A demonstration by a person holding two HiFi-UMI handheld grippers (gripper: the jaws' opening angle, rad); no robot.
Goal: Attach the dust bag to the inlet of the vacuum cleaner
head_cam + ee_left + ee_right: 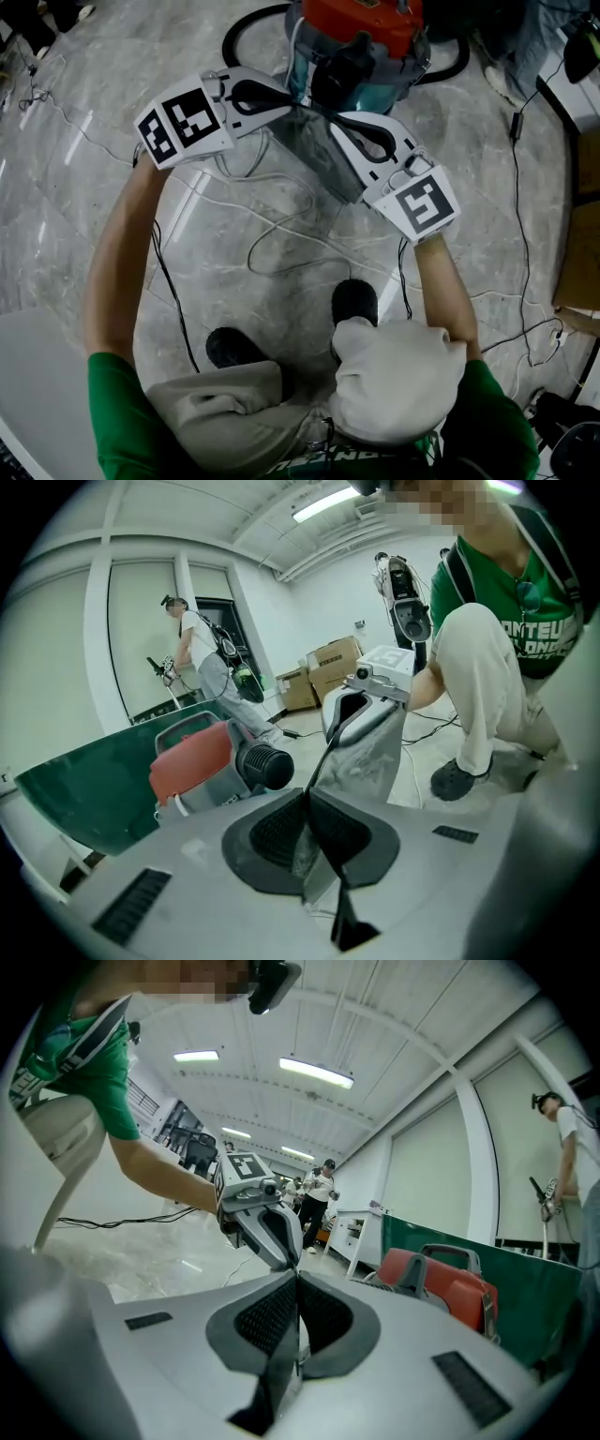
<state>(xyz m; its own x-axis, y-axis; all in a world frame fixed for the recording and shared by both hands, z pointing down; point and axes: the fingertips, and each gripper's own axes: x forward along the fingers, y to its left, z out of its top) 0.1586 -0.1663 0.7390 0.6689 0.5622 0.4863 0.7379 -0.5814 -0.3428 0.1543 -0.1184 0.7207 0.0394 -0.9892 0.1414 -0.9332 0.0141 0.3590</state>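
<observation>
- Dust bag (323, 155): flat grey pouch with a soft, faintly crumpled fabric-like surface. Its top edge is stretched between the two grippers, so the long axis runs across the person's front. The body hangs edge-down toward the floor (75, 206). It is held in the air just in front of the vacuum cleaner (361, 37).
- Left gripper (309, 797): jaws clamped tight on one upper corner of the bag, which is pinched between textured black pads (272, 832).
- Right gripper (292, 1283): jaws pressed together on the opposite upper corner, with a thin strip of bag caught between them.
- Vacuum cleaner: glossy red moulded top on a teal drum. A black hose (239, 28) curves on the floor beside it.
- Inlet (267, 766): short round black stub with a ribbed rim. It points at the bag's broad face, close to it but apart from it.
- Floor: polished grey marble pattern, crossed by thin loose cables (281, 225).
</observation>
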